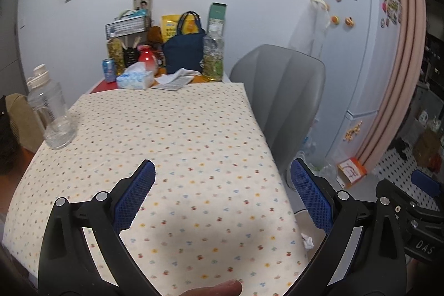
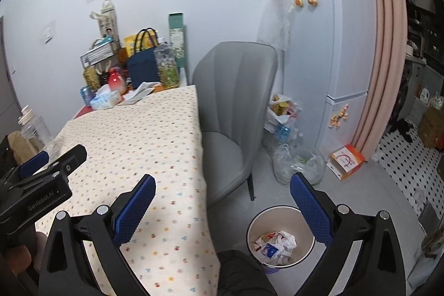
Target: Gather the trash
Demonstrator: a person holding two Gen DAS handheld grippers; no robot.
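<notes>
Hovering level above the near end of the table (image 1: 180,135), the left gripper (image 1: 222,196) has its jaws spread wide with nothing between them; its fingers are black plastic faced with blue, finely ribbed pads (image 1: 136,196), and a fingertip of the person (image 1: 219,289) shows at 6 o'clock in the left wrist view; the right gripper (image 2: 222,201) is held just beside it at 3 o'clock, out past the table's edge and over the floor, likewise fully open and empty, its blue pads (image 2: 312,208) framing the waste bin (image 2: 251,229); the bin is round, pale-walled and smooth, standing on the grey floor at about 5 o'clock in the right wrist view, and the trash (image 2: 274,243) lies inside it as crumpled white paper and printed wrappers; one small crumpled white scrap (image 1: 307,240) shows at the table's edge in the left wrist view, though whether it lies on the floor or in the bin I cannot tell; a cream cloth dotted with tiny coloured flowers covers the table; a clear plastic bottle (image 1: 50,113) stands upright at 9 o'clock; a grey padded chair (image 2: 236,107) with a curved back sits against the table at 1 o'clock.
</notes>
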